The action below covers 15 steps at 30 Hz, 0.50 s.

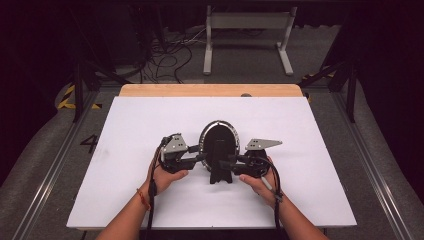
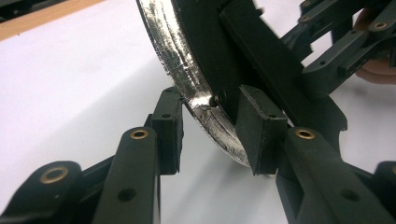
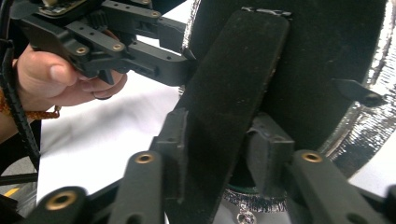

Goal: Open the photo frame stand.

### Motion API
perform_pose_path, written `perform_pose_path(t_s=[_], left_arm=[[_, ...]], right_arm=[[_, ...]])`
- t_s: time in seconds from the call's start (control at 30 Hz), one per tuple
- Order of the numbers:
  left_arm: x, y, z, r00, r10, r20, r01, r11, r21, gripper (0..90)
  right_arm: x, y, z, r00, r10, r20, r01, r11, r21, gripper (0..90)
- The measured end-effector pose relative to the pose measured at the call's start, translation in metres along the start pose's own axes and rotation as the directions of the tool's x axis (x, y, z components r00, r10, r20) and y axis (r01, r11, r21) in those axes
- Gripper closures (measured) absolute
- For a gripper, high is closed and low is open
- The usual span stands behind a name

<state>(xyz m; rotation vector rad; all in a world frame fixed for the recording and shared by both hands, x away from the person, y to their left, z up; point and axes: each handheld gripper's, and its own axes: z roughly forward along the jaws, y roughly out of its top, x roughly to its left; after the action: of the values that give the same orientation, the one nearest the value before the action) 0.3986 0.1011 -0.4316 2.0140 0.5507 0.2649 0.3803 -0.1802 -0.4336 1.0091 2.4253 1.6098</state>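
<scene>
Oval mirror point(image 1: 218, 142) standing at frame centre on white surface point(image 1: 125, 150). Left gripper point(image 2: 210, 126) fingers clamping silver rim, steadying. Right gripper point(image 3: 217, 142) fingers clamping black back stand point(image 3: 233, 93), probably adjusting prop.

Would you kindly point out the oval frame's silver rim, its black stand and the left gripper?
silver rim point(image 2: 175, 51): left gripper view, glittery edge.
black stand point(image 3: 233, 93): right gripper view, velvety strut.
left gripper point(image 1: 200, 158): high view, between fingertips.

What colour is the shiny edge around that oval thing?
Silver, around the black oval frame's rim; clearest in the left gripper view.
</scene>
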Motion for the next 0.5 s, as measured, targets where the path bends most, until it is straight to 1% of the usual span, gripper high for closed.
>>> perform_pose_path(t_s=[0.03, 0.07, 0.13, 0.2, 0.23, 0.33, 0.4, 0.43, 0.5], left_arm=[[-0.0004, -0.0007, -0.0003, 1.0, -0.005, 0.003, 0.005, 1.0, -0.002, 62.5], [-0.0012, -0.0005, -0.0009, 1.0, 0.006, 0.0, -0.006, 1.0, -0.003, 62.5], [-0.0025, 0.0001, -0.0015, 0.9998, 0.016, 0.01, -0.016, 0.9999, 0.0, 62.6], [-0.0034, 0.0005, -0.0012, 0.9995, 0.029, 0.015, -0.029, 0.9996, 0.007, 60.9], [-0.004, 0.0005, -0.0006, 0.9997, 0.02, 0.017, -0.021, 0.9998, 0.006, 59.8], [-0.0038, 0.0002, 0.0006, 0.9995, 0.017, 0.027, -0.017, 0.9998, 0.006, 56.3], [-0.0043, 0.0005, 0.0011, 0.9996, 0.022, 0.021, -0.022, 0.9997, 0.014, 56.4], [-0.0041, 0.0005, 0.0017, 0.9996, 0.02, 0.021, -0.021, 0.9997, 0.015, 55.9], [-0.0035, 0.0002, 0.0036, 0.9991, 0.009, 0.041, -0.009, 0.9999, 0.011, 52.7]], right_arm=[[0.0014, -0.0006, -0.0002, 0.9999, -0.012, 0.002, 0.012, 1.0, -0.002, 65.9], [0.0018, -0.0012, -0.0007, 0.9998, -0.02, 0.0, 0.02, 1.0, -0.004, 67.6], [0.0029, -0.002, -0.0021, 0.9994, -0.036, -0.002, 0.036, 0.999, -0.003, 70.8], [0.0042, -0.0035, -0.0036, 0.9988, -0.045, -0.017, 0.045, 0.999, -0.008, 74.3], [0.0048, -0.0037, -0.0042, 0.9982, -0.056, -0.02, 0.056, 0.998, -0.008, 74.4], [0.0078, -0.0035, -0.0046, 0.9971, -0.075, -0.012, 0.075, 0.997, -0.007, 74.6], [0.0083, -0.0035, -0.0046, 0.9969, -0.078, -0.011, 0.078, 0.997, -0.007, 74.7], [0.0087, -0.0038, -0.0046, 0.9961, -0.088, -0.012, 0.088, 0.996, -0.009, 75.1], [0.0098, -0.0039, -0.0046, 0.9951, -0.098, -0.014, 0.097, 0.995, -0.013, 75.3]])
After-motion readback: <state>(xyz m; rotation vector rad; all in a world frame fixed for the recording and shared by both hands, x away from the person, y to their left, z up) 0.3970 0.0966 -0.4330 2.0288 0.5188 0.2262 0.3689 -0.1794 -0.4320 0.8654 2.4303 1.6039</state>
